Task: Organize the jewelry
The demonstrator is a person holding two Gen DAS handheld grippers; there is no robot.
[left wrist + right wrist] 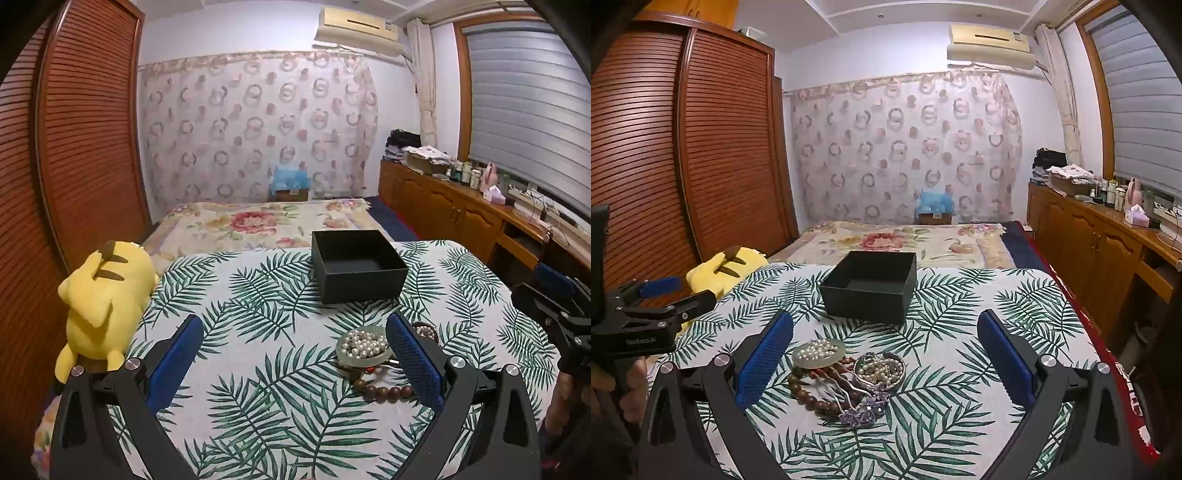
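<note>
An open black box (356, 264) (870, 286) stands on the leaf-print tablecloth (258, 332) (960, 369). In front of it lies a jewelry pile: a pale jade bangle filled with a pearl strand (364, 345) (818, 352), a brown wooden bead bracelet (384, 390) (809, 393), a round ring holding mixed beads (881, 369) and purple flower hair pins (858, 415). My left gripper (295, 339) is open and empty, the pile by its right finger. My right gripper (886, 339) is open and empty above the pile.
A yellow plush toy (99, 306) (720, 269) lies at the table's left edge. A bed with a floral cover (258, 221) is behind the table. Wooden cabinets (1089, 240) run along the right wall, a slatted wardrobe (683, 147) on the left.
</note>
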